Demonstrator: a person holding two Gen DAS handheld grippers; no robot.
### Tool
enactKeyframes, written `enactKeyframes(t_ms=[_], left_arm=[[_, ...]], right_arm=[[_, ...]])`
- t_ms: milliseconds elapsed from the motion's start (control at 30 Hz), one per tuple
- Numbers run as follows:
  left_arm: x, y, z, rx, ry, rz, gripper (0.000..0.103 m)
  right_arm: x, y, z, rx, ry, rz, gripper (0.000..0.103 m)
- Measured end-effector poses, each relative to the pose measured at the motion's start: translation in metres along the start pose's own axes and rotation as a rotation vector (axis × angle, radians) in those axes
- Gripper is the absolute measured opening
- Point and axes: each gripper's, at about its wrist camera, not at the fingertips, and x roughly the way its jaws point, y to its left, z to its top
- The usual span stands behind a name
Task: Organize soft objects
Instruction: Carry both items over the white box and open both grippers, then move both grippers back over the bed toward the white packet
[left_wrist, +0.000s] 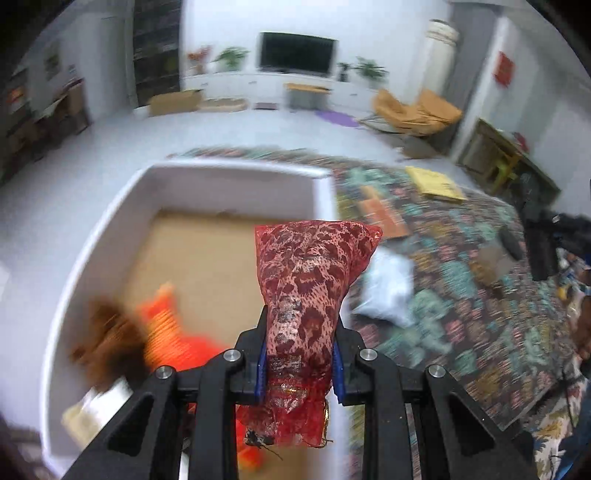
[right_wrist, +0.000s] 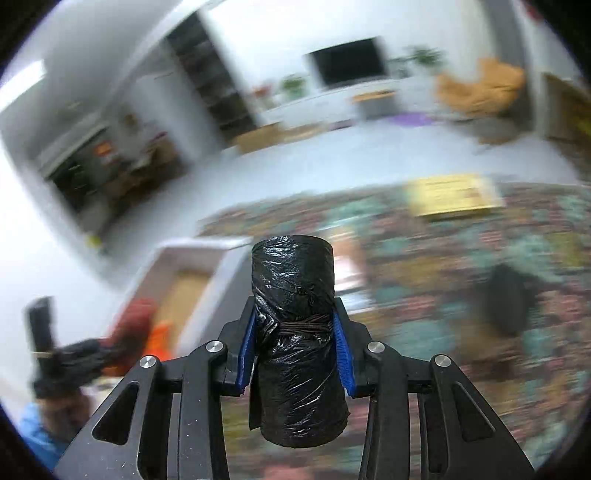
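Red mesh pouch, leopard-patterned, long axis along fingers, wide end pointing far, pinched in left gripper above white box. Black plastic roll, tied midway, upright, pinched in right gripper over patterned cloth.

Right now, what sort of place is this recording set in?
Most likely a home living room: a television on a long white cabinet, potted plants beside it, and a patterned rug on the floor.
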Motion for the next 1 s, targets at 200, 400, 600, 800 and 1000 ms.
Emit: enactKeyframes(t_ms=[200,400,600,800,1000], left_arm=[[-0.028,0.066,-0.053,-0.095,-0.027,0.141,0.030],[-0.038,0.084,-0.079,-0.130,-0.109,0.304,0.091],[-0.035,0.059,-0.078,-0.071,-0.148,0.327,0.093],[-0.025,0.014,-0.064,0.060,-0.166,0.367,0.093],[-0.017,-0.014,-0.054,0.121,-0.170,0.365,0.093]], right_arm=[[0.068,0.122,-0.031,-0.058,0.148,0.238,0.045],[0.104,0.144,-0.067,-0.089,0.226,0.239,0.083],[0.087,0.078,-0.105,-0.239,0.108,-0.101,0.083],[0.087,-0.037,-0.169,-0.211,0.180,-0.391,0.083],[0.064,-0.101,-0.198,-0.139,0.180,-0.528,0.083]])
